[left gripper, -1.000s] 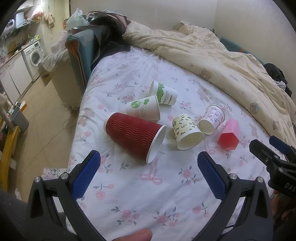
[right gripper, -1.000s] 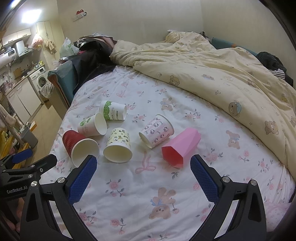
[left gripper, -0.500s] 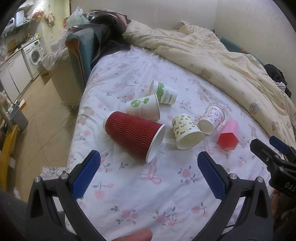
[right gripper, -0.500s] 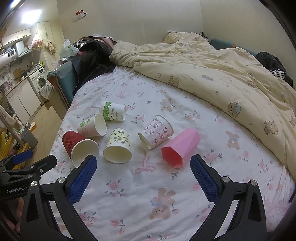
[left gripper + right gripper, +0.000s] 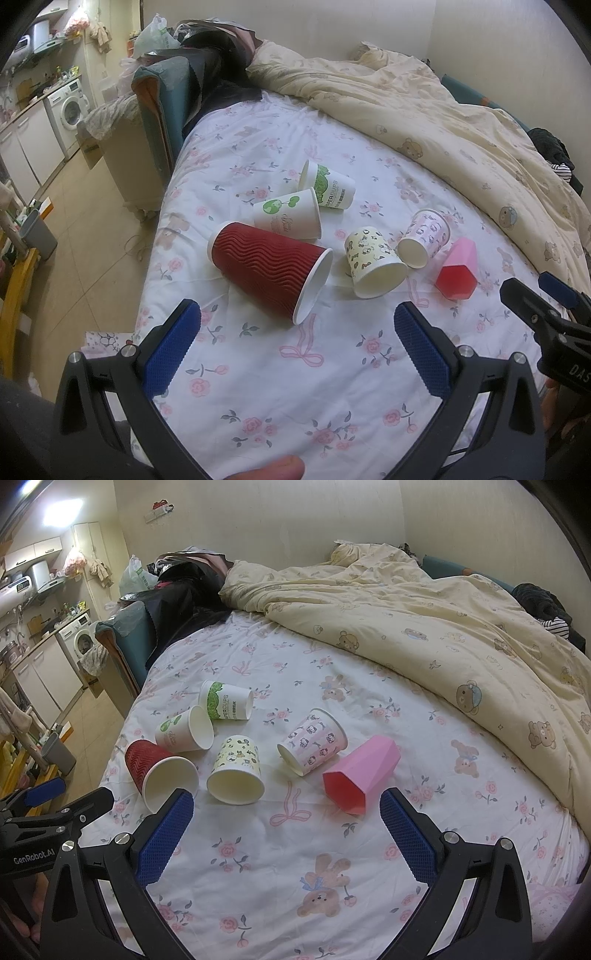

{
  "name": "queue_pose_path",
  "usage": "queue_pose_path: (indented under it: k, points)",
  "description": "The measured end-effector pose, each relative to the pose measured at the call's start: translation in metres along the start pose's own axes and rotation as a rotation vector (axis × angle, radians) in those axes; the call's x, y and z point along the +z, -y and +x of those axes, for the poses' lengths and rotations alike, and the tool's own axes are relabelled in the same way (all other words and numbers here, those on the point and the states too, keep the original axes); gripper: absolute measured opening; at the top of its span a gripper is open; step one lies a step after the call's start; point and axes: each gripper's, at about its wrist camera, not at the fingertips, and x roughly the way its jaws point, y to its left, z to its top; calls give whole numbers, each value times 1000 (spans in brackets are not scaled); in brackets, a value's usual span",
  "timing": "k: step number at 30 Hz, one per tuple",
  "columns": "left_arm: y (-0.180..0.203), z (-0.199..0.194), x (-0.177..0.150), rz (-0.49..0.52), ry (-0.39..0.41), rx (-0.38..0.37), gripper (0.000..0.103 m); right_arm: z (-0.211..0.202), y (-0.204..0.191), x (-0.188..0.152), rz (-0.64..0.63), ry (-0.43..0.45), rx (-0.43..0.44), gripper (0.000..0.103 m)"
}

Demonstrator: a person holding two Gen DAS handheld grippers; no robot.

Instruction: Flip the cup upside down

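Several cups lie on their sides on the flowered bed sheet. A red ribbed cup (image 5: 269,269) (image 5: 155,771) lies nearest my left gripper (image 5: 295,339), which is open and empty just short of it. A pink faceted cup (image 5: 360,771) (image 5: 458,269) lies just beyond my right gripper (image 5: 286,830), also open and empty. Between them lie a yellow patterned cup (image 5: 238,771) (image 5: 373,266) and a pink kitten-print cup (image 5: 314,746) (image 5: 424,238). Two white cups with green prints (image 5: 291,218) (image 5: 328,188) lie behind.
A cream bear-print duvet (image 5: 424,635) is bunched over the far and right side of the bed. The bed's left edge (image 5: 155,258) drops to a tiled floor. A teal chair with dark clothes (image 5: 173,96) stands at the head. The right gripper shows at the left wrist view's right edge (image 5: 546,317).
Almost nothing has changed. Both grippers stay open and hover in place; the cups have not moved.
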Motion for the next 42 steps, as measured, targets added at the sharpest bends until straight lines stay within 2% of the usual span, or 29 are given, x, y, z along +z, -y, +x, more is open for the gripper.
queue_pose_path:
  k: [30, 37, 42]
  points:
    - [-10, 1, -2, -7, -16, 6, 103, 2, -4, -4, 5, -22, 20, 103]
    - [-21, 1, 11, -17, -44, 32, 103, 10, -12, 5, -17, -112, 128, 103]
    - [-43, 6, 30, -61, -93, 88, 103, 22, -22, 25, -31, -167, 208, 103]
